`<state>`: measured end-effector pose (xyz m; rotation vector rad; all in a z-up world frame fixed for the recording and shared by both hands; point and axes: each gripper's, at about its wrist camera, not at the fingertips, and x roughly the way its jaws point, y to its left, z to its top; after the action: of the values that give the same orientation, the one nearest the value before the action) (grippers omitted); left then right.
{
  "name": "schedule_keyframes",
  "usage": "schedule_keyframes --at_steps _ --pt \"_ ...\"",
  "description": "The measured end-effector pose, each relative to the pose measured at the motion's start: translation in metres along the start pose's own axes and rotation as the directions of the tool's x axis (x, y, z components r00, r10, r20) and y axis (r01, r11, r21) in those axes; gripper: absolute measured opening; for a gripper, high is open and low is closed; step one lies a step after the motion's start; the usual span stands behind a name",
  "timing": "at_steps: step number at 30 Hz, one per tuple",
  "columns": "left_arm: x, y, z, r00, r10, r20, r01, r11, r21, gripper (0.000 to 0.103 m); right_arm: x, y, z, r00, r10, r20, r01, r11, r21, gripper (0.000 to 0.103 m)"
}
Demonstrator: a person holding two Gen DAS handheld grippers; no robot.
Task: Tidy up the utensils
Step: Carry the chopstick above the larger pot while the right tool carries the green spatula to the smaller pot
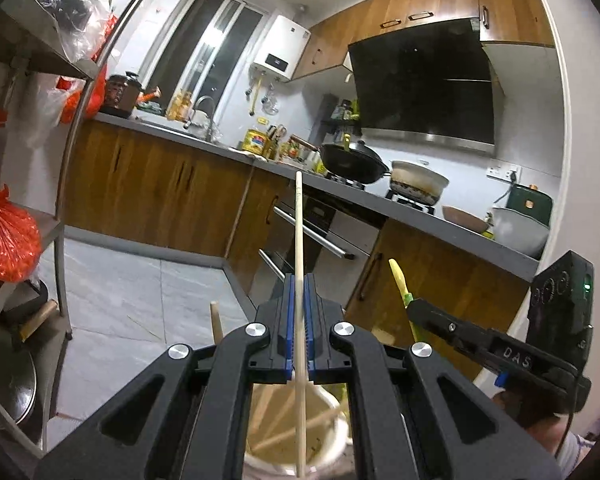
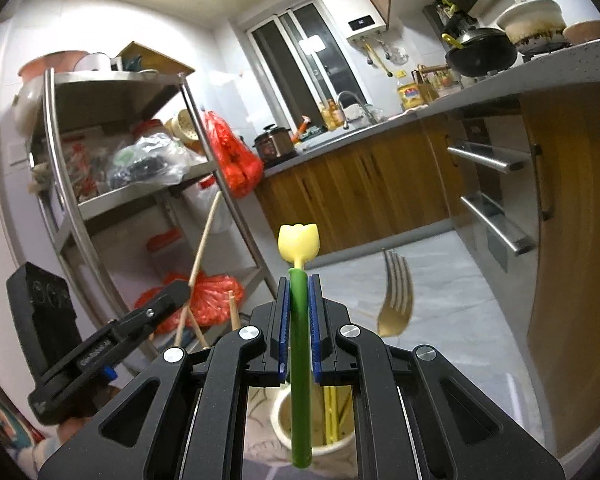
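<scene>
Wooden chopstick (image 1: 299, 240) is clamped in my left fingers (image 1: 299, 292) above the white cup (image 1: 332, 440), and my right fingers (image 2: 299, 292) are clamped on the green-handled tulip utensil (image 2: 300, 360) over its own cup (image 2: 278, 420). Thin, long sticks could pivot in the fingers or snag the other utensils and tip a cup. Grey tile floor (image 1: 140, 292), wood cabinets (image 1: 148, 188), grey desk (image 1: 420, 216) with a wok (image 1: 352, 160), metal shelf (image 2: 112, 128).

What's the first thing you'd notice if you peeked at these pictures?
Right up front, the right gripper pinches a green stick topped with a yellow tulip, over a white cup. The left gripper clamps a long wooden chopstick above a white pot holding more sticks. A gold fork stands to the tulip's right.
</scene>
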<state>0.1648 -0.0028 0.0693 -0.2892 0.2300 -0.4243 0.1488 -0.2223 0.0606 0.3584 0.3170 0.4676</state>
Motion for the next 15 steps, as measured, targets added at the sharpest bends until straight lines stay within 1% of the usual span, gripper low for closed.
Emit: schedule_keyframes --at_steps 2,4,9,15 --pt "0.004 -0.003 -0.004 1.000 0.025 0.013 -0.025 0.999 0.021 0.004 0.005 -0.001 -0.004 1.000 -0.005 0.001 0.005 1.000 -0.002 0.010" --pt "0.008 -0.008 -0.010 0.998 0.052 0.024 -0.054 0.997 0.063 0.004 0.011 -0.003 -0.009 1.000 -0.015 0.005 0.015 1.000 -0.008 0.010" --pt "0.014 -0.014 -0.022 0.996 0.084 0.038 -0.089 0.988 0.130 0.004 0.016 -0.001 -0.021 0.998 -0.048 0.035 0.050 0.997 -0.061 0.010" --pt "0.013 -0.009 -0.026 0.994 0.097 0.041 -0.102 0.986 0.131 0.004 0.023 0.009 -0.031 0.994 -0.080 0.068 0.089 0.987 -0.131 0.010"
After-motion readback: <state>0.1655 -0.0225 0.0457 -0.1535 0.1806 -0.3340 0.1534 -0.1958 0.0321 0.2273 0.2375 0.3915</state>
